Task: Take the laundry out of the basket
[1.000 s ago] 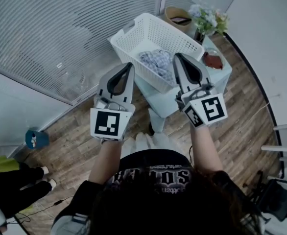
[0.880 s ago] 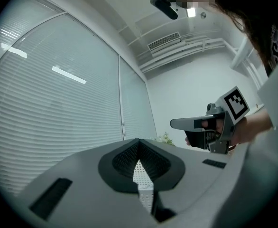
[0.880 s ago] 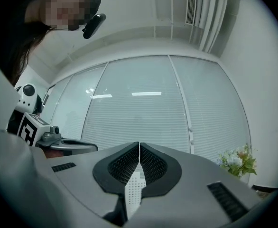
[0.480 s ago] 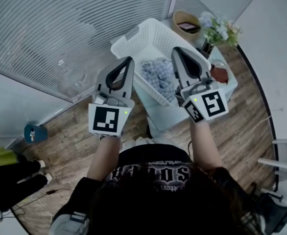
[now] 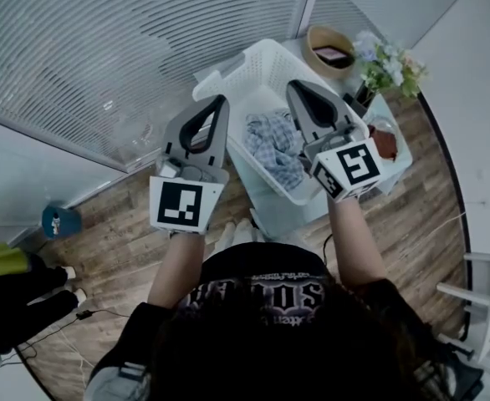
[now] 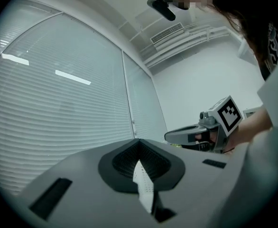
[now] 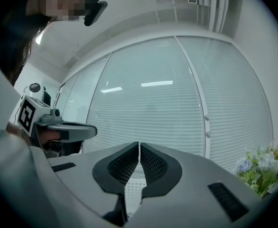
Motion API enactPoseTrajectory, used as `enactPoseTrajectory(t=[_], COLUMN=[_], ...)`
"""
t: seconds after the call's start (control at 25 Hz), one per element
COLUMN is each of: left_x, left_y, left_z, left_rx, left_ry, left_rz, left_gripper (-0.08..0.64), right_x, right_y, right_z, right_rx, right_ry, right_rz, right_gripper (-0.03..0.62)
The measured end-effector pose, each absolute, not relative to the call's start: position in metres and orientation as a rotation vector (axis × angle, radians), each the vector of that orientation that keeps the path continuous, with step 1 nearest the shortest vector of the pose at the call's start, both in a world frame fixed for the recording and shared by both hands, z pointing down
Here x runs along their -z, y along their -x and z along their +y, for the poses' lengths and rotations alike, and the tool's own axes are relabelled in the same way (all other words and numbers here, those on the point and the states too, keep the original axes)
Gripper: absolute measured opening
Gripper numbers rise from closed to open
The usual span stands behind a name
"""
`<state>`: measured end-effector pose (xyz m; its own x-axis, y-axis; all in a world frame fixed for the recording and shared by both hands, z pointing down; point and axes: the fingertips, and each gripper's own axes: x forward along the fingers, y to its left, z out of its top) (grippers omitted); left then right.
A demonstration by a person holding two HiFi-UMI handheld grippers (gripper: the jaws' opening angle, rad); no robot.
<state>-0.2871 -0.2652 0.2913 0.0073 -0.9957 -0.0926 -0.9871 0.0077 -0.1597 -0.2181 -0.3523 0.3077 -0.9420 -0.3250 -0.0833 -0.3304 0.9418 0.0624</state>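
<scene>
A white plastic laundry basket (image 5: 247, 57) stands on a small pale table (image 5: 400, 164). Blue-and-white checked laundry (image 5: 276, 144) lies crumpled inside it. My left gripper (image 5: 221, 101) is held up above the basket's near left side, jaws shut and empty. My right gripper (image 5: 293, 86) hovers over the basket's right part, just right of the cloth, also shut with nothing in it. In the left gripper view the left gripper (image 6: 138, 141) points up at the window blinds, with the right gripper (image 6: 169, 136) beside it. In the right gripper view the pads (image 7: 129, 163) meet at the tip.
A woven bowl (image 5: 329, 47), a vase of flowers (image 5: 387, 61) and a dark red object (image 5: 385, 143) share the table behind and right of the basket. Window blinds (image 5: 103, 48) run along the left. A blue object (image 5: 61, 221) and someone's black legs (image 5: 15, 303) are on the wooden floor.
The person has stepped closer, so the basket now lies nearer beneath both grippers. The right gripper has moved out over the basket. Both stay shut.
</scene>
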Motion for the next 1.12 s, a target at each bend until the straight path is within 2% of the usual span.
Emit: enactPoseTrajectory(t=[0.6,0.64,0.76,0.88,1.0,1.12], left_x=[-0.29,-0.291,-0.292,-0.291,-0.29,-0.293], left_y=[0.297,0.297,0.297,0.297,0.298,0.3], left_z=[-0.279,-0.28,-0.281,-0.281,-0.28,-0.279], left_rx=[0.069,0.072,0.074,0.067,0.069,0.072], left_ry=[2.087,2.088,2.088,2.077,2.067,2.064], left_rz=[2.103,2.102,2.103,2.107,2.107,2.12], left_gripper=[-0.002,-0.002,-0.002,-0.002,-0.002,-0.002], right_x=[-0.388,-0.396,-0.423,-0.452,-0.481,-0.509], right_y=[0.259,0.261,0.268,0.272,0.27,0.268], right_z=[-0.379,-0.379,-0.377,-0.376,-0.382,-0.376], right_rx=[-0.019,0.003,0.082,0.15,0.237,0.296], right_ry=[0.183,0.157,0.092,0.085,0.196,0.142], right_rz=[3.369,3.393,3.467,3.548,3.624,3.7], right_gripper=[0.039,0.054,0.163,0.225,0.337,0.368])
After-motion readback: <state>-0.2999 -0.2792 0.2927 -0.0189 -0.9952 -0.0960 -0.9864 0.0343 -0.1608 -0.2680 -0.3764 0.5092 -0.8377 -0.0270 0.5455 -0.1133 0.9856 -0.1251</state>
